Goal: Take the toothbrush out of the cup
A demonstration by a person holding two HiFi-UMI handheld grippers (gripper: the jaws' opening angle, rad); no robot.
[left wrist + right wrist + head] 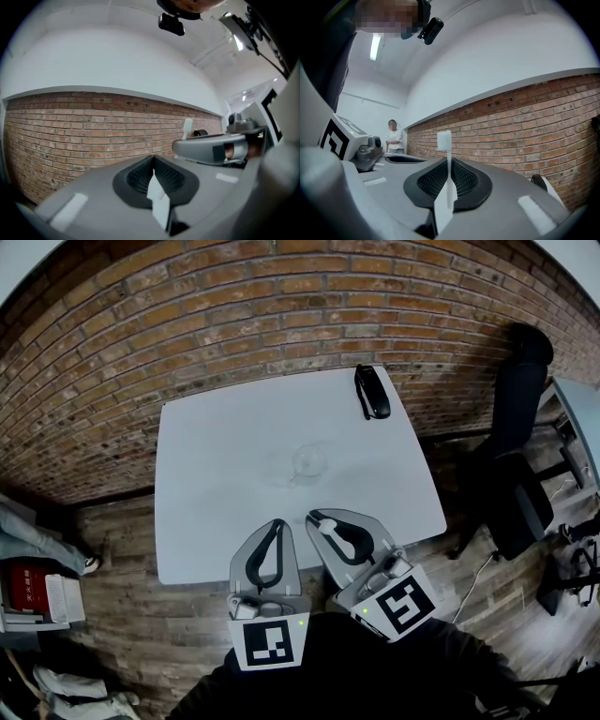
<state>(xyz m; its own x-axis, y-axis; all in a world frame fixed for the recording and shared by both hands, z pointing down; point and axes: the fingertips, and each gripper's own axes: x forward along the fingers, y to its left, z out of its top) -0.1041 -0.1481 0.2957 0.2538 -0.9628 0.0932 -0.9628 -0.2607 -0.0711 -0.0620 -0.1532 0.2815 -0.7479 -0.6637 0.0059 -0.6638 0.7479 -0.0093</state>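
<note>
Toothbrush upright between jaws of right gripper

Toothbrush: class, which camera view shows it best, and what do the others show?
The right gripper view: the white toothbrush stands upright, clamped in the right gripper's jaws, bristle head clear against the brick wall. The left gripper view shows only its head above the right gripper. The head view does not show it clearly.

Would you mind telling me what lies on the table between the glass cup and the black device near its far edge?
Nothing: the head view shows bare white table between the glass cup and the black device.
</note>
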